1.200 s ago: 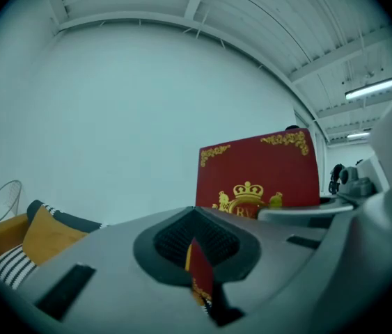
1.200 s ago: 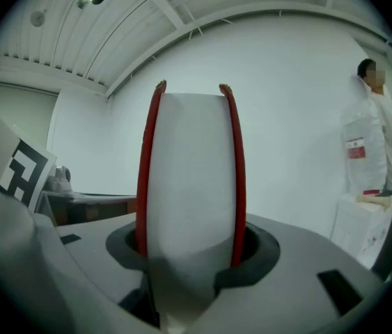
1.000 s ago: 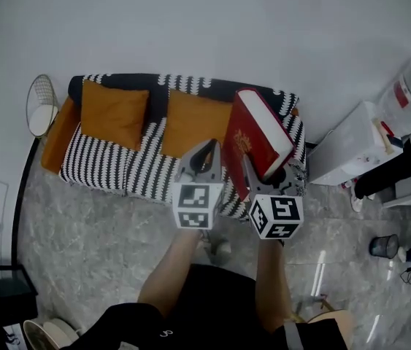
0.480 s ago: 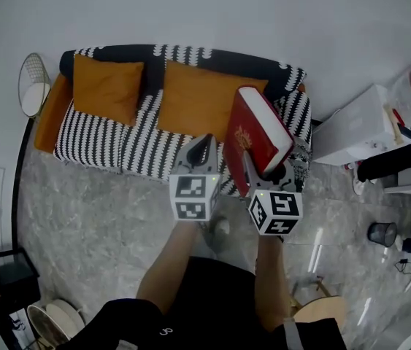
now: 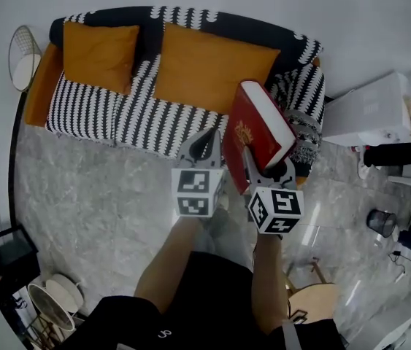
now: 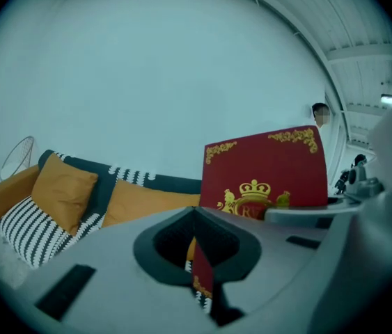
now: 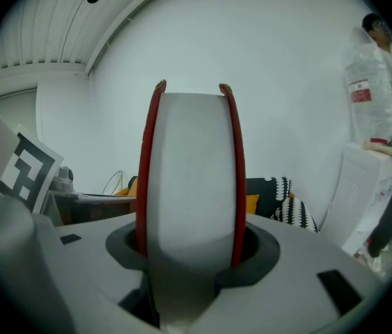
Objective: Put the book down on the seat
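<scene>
— What is your right tool (image 7: 189, 250) doing?

— Its two jaws are clamped on the book (image 7: 189, 165). The right gripper view looks at the book's white page side, with a thin red cover on each side of it.

— And your left tool (image 6: 194, 221)?

— Its jaws are together, with nothing in them. It is just beside the book and not touching it.

— Does any view show the front of the book?

— Yes. The left gripper view shows the red cover with a gold crown and gold curls in the corners. The head view shows that the book is thick.

— Where is the book?

— You hold it up in the air by its low end, tilted, above the right end of the striped sofa (image 5: 110, 115). It is not lying on the seat. Two orange cushions (image 5: 206, 68) lean on the sofa's back. The floor (image 5: 81, 195) in front is grey.
</scene>
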Available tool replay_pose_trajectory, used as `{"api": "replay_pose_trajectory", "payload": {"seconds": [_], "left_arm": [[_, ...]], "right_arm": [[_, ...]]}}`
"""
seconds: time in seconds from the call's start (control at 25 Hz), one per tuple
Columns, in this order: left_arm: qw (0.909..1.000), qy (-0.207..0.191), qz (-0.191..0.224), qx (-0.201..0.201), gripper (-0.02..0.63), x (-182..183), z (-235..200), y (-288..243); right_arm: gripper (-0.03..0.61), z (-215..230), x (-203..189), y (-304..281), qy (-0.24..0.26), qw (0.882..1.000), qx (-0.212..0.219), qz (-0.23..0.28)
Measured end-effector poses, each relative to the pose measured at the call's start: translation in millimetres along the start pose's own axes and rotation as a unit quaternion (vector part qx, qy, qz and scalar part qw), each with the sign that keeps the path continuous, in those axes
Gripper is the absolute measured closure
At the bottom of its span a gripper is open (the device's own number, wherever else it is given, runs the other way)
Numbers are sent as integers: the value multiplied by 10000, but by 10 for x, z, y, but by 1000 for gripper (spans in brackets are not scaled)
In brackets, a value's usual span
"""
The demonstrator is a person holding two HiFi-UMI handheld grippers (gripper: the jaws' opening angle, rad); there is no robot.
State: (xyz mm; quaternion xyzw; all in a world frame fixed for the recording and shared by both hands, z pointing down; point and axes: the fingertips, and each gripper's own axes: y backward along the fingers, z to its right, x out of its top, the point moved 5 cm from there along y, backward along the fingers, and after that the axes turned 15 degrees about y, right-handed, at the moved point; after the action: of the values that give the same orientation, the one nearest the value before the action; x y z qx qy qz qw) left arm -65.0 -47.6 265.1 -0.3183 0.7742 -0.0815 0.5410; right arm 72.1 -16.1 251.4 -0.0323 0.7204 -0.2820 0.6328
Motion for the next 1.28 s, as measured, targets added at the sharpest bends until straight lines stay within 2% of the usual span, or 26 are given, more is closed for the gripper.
{"api": "replay_pose_trajectory", "payload": {"seconds": [0.32,0.64,0.84,1.08,1.28], "left_arm": [[9982,208,-535,158,601,-468,-185,-365],[9925,415,-1125,218,601,-985,-370,-694],[9895,460,-1353,208,601,-1190,-518,-854],[9886,474,-1416,189,601,-1376,-777,-1205],[9862,575,-1530,251,601,-1658,-859,-1496]], "right_arm": [[342,25,-502,-370,-241,9986,189,-442],[342,78,-1055,-651,-452,9938,324,-966],[342,34,-1307,-918,-508,9915,532,-1074],[342,20,-1585,-1344,-351,9892,914,-1094],[342,223,-1942,-1601,-598,9861,1114,-1075]]}}
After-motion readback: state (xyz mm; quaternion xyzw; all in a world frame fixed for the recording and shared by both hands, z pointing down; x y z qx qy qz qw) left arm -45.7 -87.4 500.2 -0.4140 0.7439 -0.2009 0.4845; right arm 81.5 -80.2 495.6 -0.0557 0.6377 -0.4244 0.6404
